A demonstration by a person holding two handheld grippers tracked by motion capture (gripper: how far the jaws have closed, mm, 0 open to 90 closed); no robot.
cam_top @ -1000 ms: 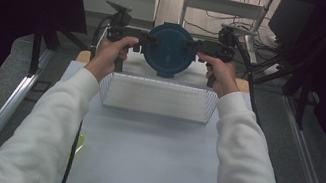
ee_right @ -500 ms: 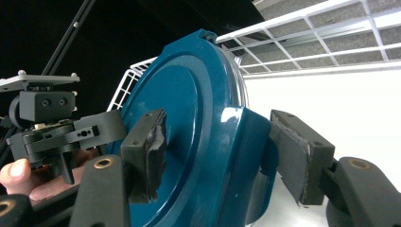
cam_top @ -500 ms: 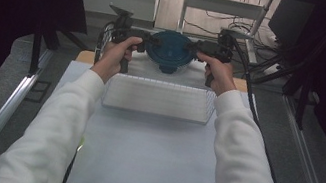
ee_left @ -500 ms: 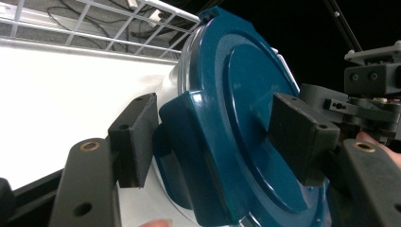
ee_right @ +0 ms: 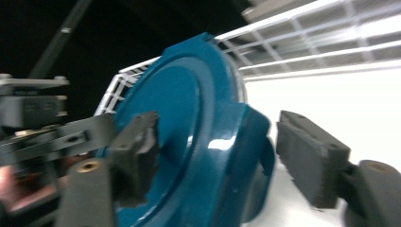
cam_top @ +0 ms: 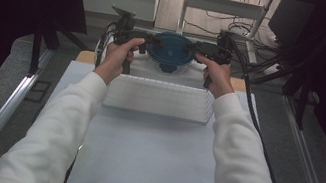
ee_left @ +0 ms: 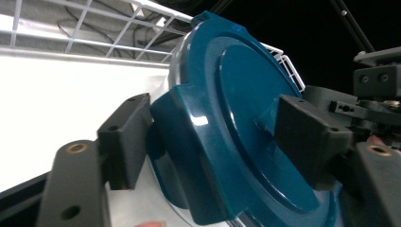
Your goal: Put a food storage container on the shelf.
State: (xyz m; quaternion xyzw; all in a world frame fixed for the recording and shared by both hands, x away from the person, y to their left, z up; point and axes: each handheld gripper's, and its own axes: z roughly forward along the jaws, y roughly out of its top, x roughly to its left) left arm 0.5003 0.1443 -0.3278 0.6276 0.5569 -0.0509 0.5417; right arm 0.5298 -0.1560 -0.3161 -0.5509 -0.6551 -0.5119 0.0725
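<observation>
Left gripper view puts the left gripper's (ee_left: pixel 208 142) spread jaws, just opened wider, astride a side tab of the teal lid (ee_left: pixel 246 123), pads seemingly clear. It looks stiff, light and glossy-slick, best gripped by those tabs. Beyond it, the right gripper (ee_right: pixel 227 156) straddles the opposite tab likewise, above the white wire basket (cam_top: pixel 157 98).

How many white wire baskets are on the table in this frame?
2. One wire basket sits mid-table, just in front of the hands. A second wire basket stands behind it at the table's far edge, with the teal lidded container in or over it. Others could be hidden.
</observation>
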